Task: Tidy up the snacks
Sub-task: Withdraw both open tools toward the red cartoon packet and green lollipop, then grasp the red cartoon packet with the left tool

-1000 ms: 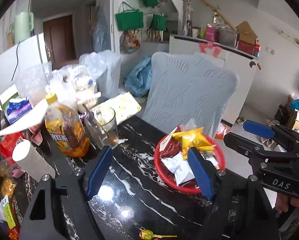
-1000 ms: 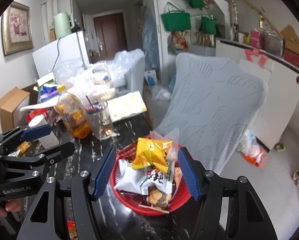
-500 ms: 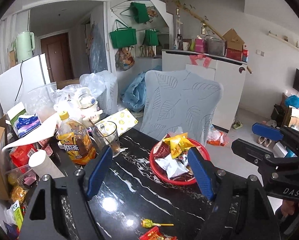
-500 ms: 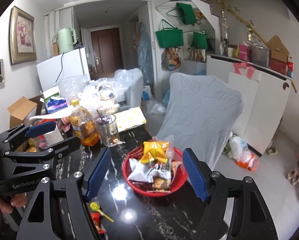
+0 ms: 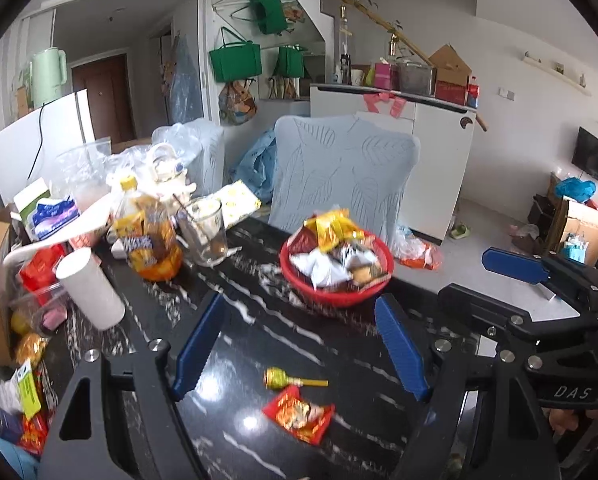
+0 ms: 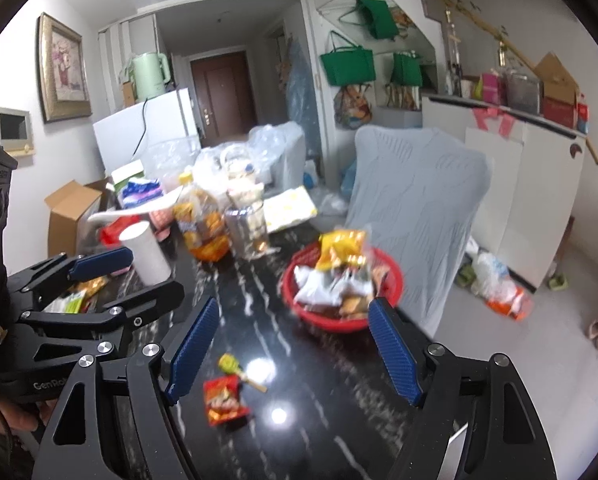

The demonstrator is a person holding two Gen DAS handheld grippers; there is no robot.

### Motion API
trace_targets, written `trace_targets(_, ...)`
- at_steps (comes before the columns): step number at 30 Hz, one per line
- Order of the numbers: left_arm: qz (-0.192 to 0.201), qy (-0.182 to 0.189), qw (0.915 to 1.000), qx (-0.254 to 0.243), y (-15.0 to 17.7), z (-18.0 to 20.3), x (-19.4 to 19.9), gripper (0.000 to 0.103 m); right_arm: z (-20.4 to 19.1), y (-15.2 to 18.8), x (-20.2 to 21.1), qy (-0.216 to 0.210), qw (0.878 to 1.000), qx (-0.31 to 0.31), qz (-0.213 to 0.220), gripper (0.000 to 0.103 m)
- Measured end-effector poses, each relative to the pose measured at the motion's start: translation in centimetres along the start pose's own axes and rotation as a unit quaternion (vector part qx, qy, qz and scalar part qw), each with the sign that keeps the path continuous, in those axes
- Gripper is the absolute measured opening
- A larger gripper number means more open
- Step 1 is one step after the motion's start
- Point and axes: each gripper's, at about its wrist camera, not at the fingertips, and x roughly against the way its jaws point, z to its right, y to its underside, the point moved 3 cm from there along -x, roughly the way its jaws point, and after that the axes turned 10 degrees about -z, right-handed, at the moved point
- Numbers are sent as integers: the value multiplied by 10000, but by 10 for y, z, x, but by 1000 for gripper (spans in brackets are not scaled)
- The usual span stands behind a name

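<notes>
Red-foil snack packet [image 5: 299, 417] lies on the black marble table [image 5: 235, 364] w/ a yellow-green lollipop [image 5: 277, 378] just beyond it at 12 o'clock, stick pointing to 3. Both sit between your left gripper [image 5: 299, 354] pads, slightly nearer the cam, so that hand looks nearer. From your right gripper [image 6: 293, 350] the packet [image 6: 223, 399] is at 7 o'clock, by the left pad. Left jaws stand wide, empty. Right jaws have just been opening, nothing between them. Red basket [image 5: 299, 284] of snacks waits at 12, well apart.
</notes>
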Motion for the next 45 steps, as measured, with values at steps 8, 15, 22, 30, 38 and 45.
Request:
trace_targets(8,-280,44,9994,189,37,0,-1,77,-6,40,-1,-14,9996,-57,-289,78)
trace_targets(15,-555,204,9978,310,68,3,-10,77,-14,71,-2,-119,9987,-37,-497,78)
trace_targets(22,-782,323,9949,549,94,-2,-22,77,-22,98,-14,-250,9970,-24,-736,78)
trace_targets(30,-1068,433,9898,841,112,-11,-43,77,-24,110,-35,-432,9940,-22,-1005,78)
trace_targets(38,-1417,396,9844,964,114,-14,-79,77,-13,116,-69,-423,9904,-50,-1316,78)
trace_targets(45,-1903,147,9753,1112,112,-14,-120,77,8,116,-96,-259,9875,-130,-1547,78)
